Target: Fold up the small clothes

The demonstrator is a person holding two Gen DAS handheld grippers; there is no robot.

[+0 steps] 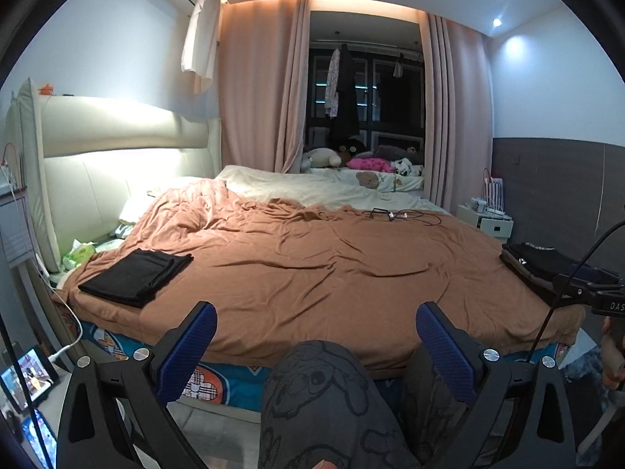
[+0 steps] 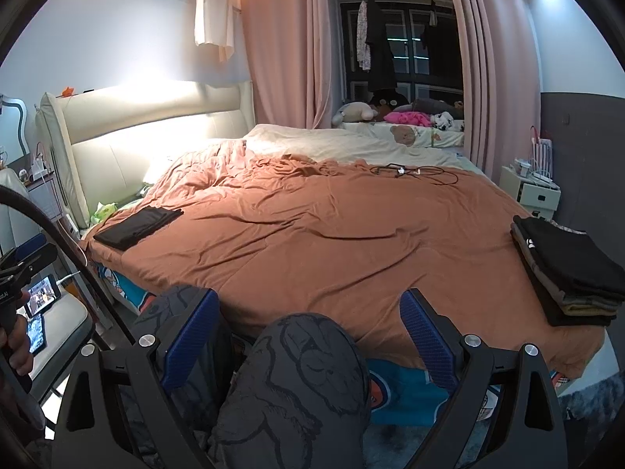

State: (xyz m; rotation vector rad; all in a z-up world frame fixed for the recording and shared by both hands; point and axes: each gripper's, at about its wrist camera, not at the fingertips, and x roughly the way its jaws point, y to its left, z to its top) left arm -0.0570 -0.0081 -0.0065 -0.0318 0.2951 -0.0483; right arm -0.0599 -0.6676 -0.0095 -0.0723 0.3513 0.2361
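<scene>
While both grippers, left (image 1: 316,336) and right (image 2: 308,322), hang spread and empty, reach the stack (image 2: 566,273), pinching only its top garment.

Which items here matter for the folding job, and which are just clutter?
Job:
- flat folded black garment on the orange-brown duvet
- stack of folded dark clothes at the bed's right edge
- left tongs and right tongs, both open, empty

Clutter:
- black tangled cables
- green tissue pack
- plush toys
- lit phone

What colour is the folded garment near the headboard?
Black: the folded garment shows best in the left wrist view.
</scene>
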